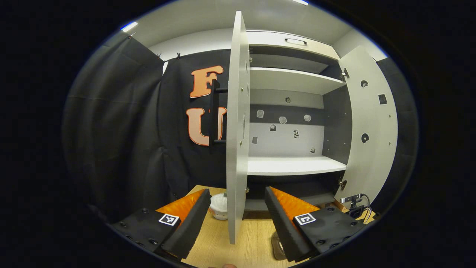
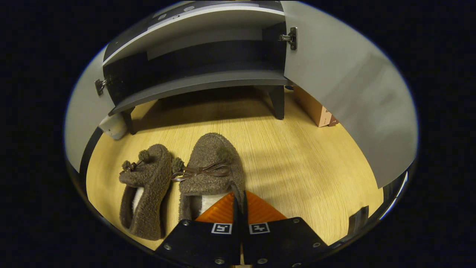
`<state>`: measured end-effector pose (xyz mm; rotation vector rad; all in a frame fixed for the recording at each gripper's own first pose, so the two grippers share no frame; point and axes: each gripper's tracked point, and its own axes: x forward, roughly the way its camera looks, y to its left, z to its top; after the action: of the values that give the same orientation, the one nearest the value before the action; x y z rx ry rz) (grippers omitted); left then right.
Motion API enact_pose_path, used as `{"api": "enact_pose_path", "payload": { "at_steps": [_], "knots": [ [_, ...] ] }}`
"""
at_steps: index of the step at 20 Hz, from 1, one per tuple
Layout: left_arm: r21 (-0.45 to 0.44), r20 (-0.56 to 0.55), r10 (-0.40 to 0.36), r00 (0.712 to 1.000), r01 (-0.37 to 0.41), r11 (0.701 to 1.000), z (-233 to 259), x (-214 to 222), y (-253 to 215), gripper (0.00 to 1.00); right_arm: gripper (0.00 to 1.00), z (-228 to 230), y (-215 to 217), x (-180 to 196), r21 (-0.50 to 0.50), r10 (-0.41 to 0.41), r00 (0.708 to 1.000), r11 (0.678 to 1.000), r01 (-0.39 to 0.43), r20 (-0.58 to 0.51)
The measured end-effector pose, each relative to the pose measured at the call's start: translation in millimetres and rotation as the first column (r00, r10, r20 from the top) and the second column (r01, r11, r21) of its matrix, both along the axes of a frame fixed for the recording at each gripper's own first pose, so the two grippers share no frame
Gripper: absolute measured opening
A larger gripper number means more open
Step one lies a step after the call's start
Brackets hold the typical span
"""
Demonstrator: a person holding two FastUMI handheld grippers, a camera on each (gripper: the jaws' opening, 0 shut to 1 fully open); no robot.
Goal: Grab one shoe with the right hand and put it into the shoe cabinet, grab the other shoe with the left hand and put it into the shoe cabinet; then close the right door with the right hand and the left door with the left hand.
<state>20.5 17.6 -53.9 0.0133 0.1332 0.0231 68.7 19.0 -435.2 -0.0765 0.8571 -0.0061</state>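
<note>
in the right gripper view, two brown fuzzy slippers lie side by side on the light wooden floor (image 2: 308, 167) in front of the shoe cabinet (image 2: 193, 80), toes pointing toward it. the right slipper (image 2: 212, 167) has a brown bow across its top; the left slipper (image 2: 147, 186) has small pompoms on a cord and sits just beside it, the two nearly touching. the right gripper (image 2: 240, 199) is down at the heel of the right slipper with its jaws drawn together on the thin rim of the heel opening, one finger inside the slipper and one outside. the cabinet stands on short dark legs with its bottom compartment open and dark inside. the right door (image 2: 346, 96) swings wide open to the side, a hinge showing at its upper edge. a cardboard box (image 2: 316, 108) sits on the floor behind that door.

in the left gripper view, the left gripper (image 1: 236, 208) is held up facing the cabinet with its jaws wide apart and nothing between them. the left door (image 1: 237, 126) stands edge-on right ahead of it, a dark bar handle (image 1: 214, 111) on its outer face. pale shelves (image 1: 293, 165) show inside. a small webcam (image 1: 353, 204) sits low beside the far door.
</note>
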Motion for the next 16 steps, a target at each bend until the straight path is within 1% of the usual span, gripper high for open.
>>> {"api": "enact_pose_path", "payload": {
  "at_steps": [1, 4, 7, 10, 12, 13, 14, 16],
  "knots": [
    [-0.002, 0.003, -0.003, 1.000, 0.003, 1.000, 1, 1, -1, 0.96, 0.01, 9, 2, 0, -0.001, -0.006, 1.000, 1.000, 0.006, 0.003],
    [-0.013, 0.003, -0.020, 1.000, 0.021, 1.000, 0, 6, -4, 0.96, 0.01, 48, 19, 3, 0.010, 0.010, 1.000, 1.000, -0.010, 0.027],
    [-0.018, 0.008, -0.032, 0.999, 0.032, 0.999, -2, 8, -6, 0.96, 0.01, 105, 37, 15, -0.001, 0.042, 0.994, 0.999, -0.042, 0.099],
    [-0.014, 0.014, -0.048, 0.999, 0.048, 0.999, -2, 8, -9, 0.97, 0.01, 155, 61, 31, 0.053, 0.058, 0.986, 0.996, -0.067, 0.158],
    [-0.013, 0.018, -0.055, 0.998, 0.055, 0.998, -3, 6, -10, 0.97, 0.01, 196, 77, 48, 0.081, 0.073, 0.976, 0.992, -0.092, 0.205],
    [-0.013, 0.019, -0.058, 0.998, 0.058, 0.998, -4, 6, -9, 0.99, 0.01, 215, 85, 60, 0.090, 0.079, 0.969, 0.991, -0.103, 0.232],
    [-0.012, 0.018, -0.059, 0.998, 0.059, 0.998, -4, 5, -9, 0.96, 0.01, 233, 92, 73, 0.097, 0.082, 0.963, 0.989, -0.110, 0.256],
    [-0.010, 0.020, -0.055, 0.998, 0.056, 0.998, -4, 1, -7, 0.96, 0.01, 270, 105, 103, 0.107, 0.080, 0.947, 0.987, -0.118, 0.311]
  ]
}}
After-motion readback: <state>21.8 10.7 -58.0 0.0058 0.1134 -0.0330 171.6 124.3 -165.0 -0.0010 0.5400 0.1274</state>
